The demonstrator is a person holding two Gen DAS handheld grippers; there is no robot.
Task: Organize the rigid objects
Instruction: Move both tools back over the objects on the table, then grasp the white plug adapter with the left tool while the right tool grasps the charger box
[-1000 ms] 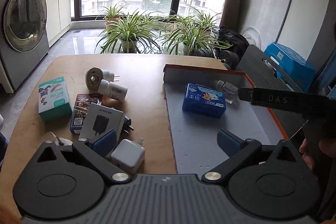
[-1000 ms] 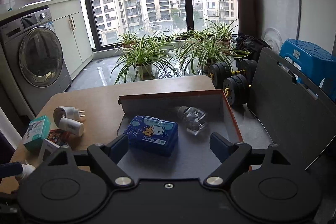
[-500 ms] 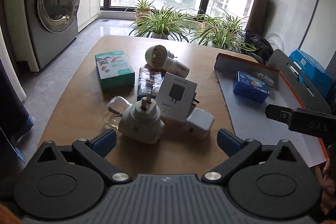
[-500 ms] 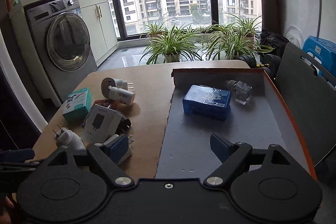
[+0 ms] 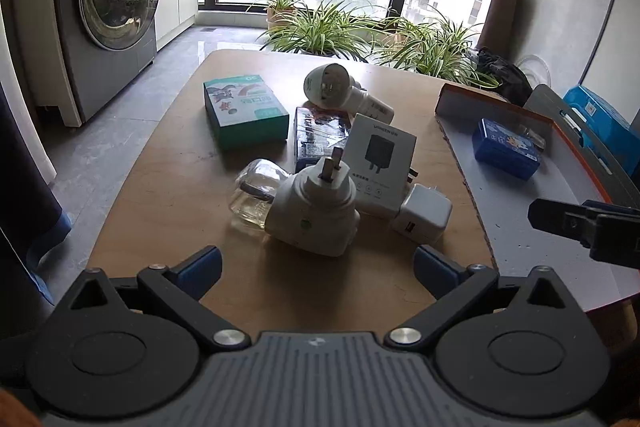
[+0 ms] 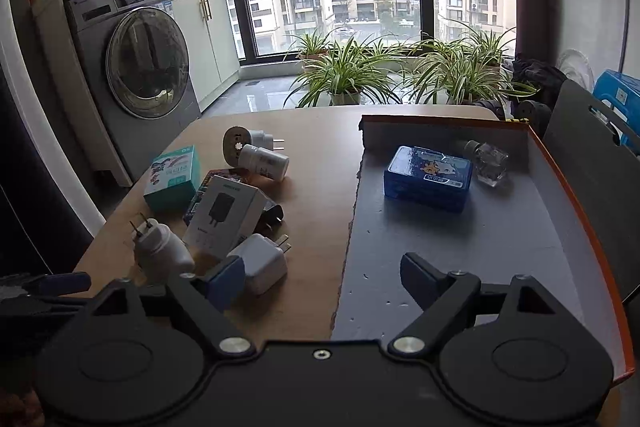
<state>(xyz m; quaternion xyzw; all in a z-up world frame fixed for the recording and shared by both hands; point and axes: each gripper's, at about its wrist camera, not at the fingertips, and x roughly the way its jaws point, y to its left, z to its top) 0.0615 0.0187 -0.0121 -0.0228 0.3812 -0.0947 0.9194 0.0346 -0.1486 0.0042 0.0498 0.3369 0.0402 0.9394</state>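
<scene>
On the table point(image 5: 168, 195), just ahead of the empty, spread left tongs point(image 5: 316, 269), the white plug adapter point(image 5: 314, 209) looks light, rigid and smooth, best pinched across its flat sides; right tongs point(image 6: 322, 277) likewise gape.

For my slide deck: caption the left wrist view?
Open left gripper faces a white plug adapter amid clutter on the wooden table.
</scene>
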